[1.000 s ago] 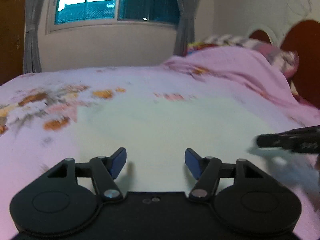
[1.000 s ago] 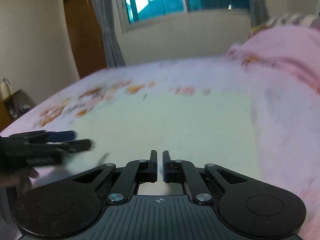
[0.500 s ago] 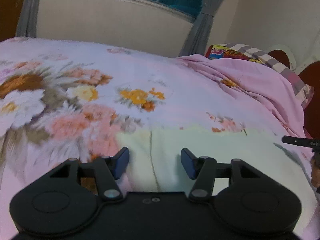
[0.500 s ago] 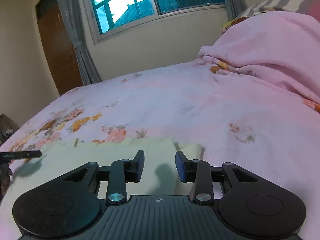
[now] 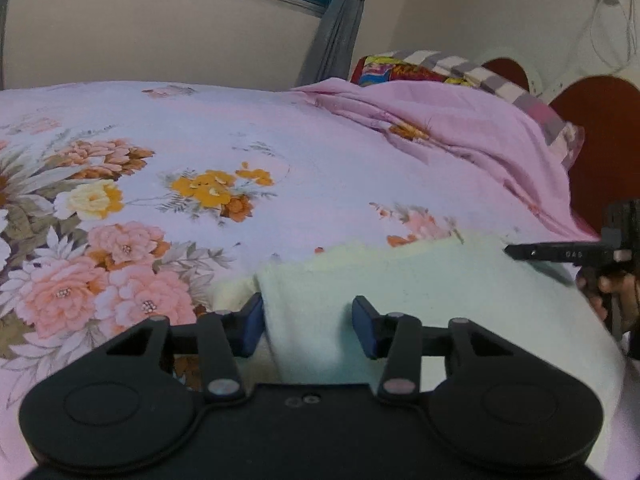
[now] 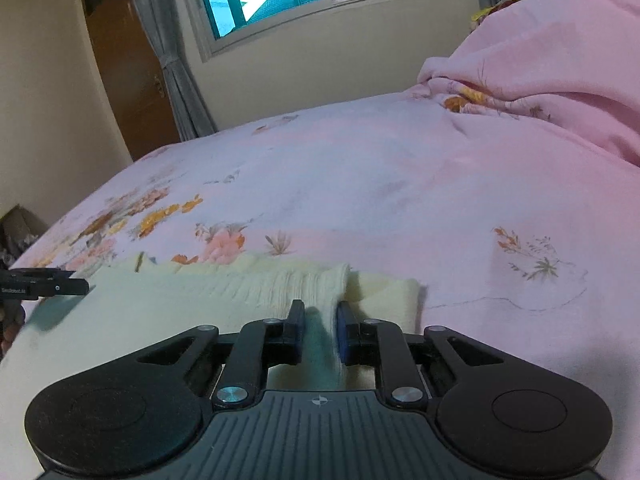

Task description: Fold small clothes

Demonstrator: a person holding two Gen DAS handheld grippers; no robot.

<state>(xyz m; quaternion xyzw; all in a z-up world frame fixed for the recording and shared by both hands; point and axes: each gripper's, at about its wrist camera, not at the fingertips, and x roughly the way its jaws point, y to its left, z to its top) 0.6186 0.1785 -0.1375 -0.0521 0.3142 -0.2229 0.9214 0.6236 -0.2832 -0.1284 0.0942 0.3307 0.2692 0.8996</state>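
We note the pale yellow cloth (image 5: 420,292) lying flat on the floral bedsheet (image 5: 320,160). Left gripper (image 5: 308,322) straddles the cloth's left corner, jaws closing, pads not yet pressing it. Right gripper (image 6: 320,330) is closing, pinching a raised fold at the right corner. Pink blanket (image 6: 560,60) is bunched beyond.

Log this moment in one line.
left gripper: closing over cloth edge | right gripper: closing on cloth corner | bed: cloth flat

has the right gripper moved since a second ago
Yes. The right gripper has shifted from the pale yellow cloth's middle to its far-right corner, nearer the pink blanket; its jaws are closing on cloth.
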